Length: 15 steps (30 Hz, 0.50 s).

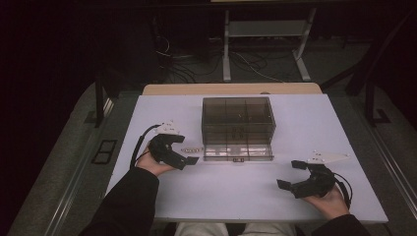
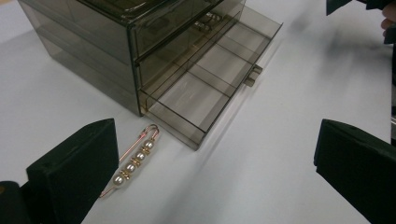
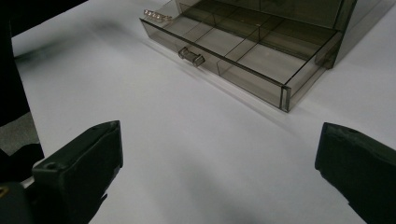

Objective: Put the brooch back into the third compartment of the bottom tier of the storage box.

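Here the left gripper (image 1: 183,151) hovers wide-open near the pearl pin (image 2: 132,164).

A dim room around a pale table

We see a white tabletop (image 1: 305,123) with a wooden edge strip (image 1: 231,89) at its far side, grey carpeted floor (image 1: 59,167) around it, a white metal stand frame (image 1: 265,44) behind, loose cables (image 1: 187,69) on the floor, and darkness across the far wall.
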### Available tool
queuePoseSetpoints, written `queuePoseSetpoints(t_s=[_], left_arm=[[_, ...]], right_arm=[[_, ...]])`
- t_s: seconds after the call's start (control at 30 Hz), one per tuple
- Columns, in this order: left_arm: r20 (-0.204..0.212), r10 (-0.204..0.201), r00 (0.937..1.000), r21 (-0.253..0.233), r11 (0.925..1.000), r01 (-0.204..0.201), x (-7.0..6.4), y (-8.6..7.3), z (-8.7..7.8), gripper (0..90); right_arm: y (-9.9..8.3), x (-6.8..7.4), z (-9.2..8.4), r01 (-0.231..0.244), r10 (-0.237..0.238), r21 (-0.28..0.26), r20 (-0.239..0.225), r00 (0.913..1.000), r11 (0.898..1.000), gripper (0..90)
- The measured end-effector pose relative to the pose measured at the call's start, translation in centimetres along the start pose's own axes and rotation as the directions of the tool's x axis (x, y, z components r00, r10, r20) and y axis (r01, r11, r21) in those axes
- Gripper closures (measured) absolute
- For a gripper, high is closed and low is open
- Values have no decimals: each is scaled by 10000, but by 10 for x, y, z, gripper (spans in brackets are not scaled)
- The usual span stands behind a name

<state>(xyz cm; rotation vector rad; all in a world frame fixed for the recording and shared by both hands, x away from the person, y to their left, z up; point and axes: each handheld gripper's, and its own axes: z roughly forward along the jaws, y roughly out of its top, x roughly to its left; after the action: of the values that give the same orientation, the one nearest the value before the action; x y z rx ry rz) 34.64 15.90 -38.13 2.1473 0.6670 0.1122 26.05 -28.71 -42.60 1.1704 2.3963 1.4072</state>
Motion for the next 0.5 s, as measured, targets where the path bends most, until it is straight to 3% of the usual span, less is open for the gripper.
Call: queuePoseSetpoints(t_s=[0.5], left_arm=[[13,-32,10000,611,9981,31,13,-3,14,0]], right_arm=[[0,0,1,131,-131,46,-14,9999,9999,3]])
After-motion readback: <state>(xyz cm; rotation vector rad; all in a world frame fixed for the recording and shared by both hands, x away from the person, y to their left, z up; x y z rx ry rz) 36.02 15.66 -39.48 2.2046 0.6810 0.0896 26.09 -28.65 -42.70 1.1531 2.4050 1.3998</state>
